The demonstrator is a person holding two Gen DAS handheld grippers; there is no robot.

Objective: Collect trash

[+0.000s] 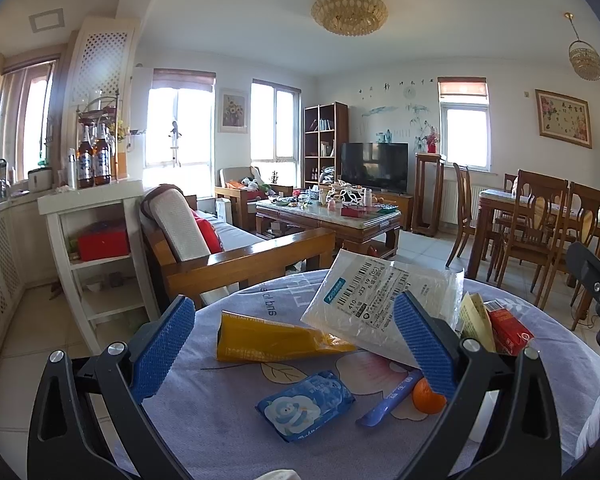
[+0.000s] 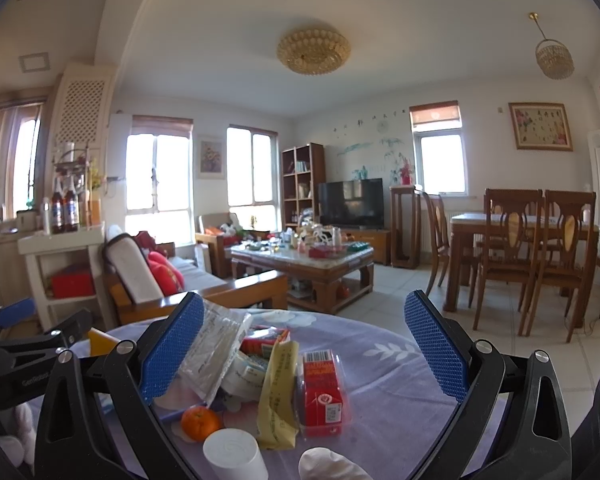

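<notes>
Holding wide: left hand-held gripper (image 1: 296, 340), released, blue ribbed pads
Yellow pouch (image 1: 276, 340): flat, glossy, on round cloth-covered desk (image 1: 204, 412)
Clear bag (image 1: 384, 300): crinkly plastic, beside pouch
Red carton (image 2: 322, 390): boxy
Right hand-held gripper (image 2: 304, 348): released

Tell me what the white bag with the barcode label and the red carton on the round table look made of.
The white bag looks like thin, crinkly plastic film: it wrinkles, shines and is partly see-through. The red carton looks like printed, glossy paperboard with sharp folded edges, seemingly inside a clear plastic wrap.
</notes>
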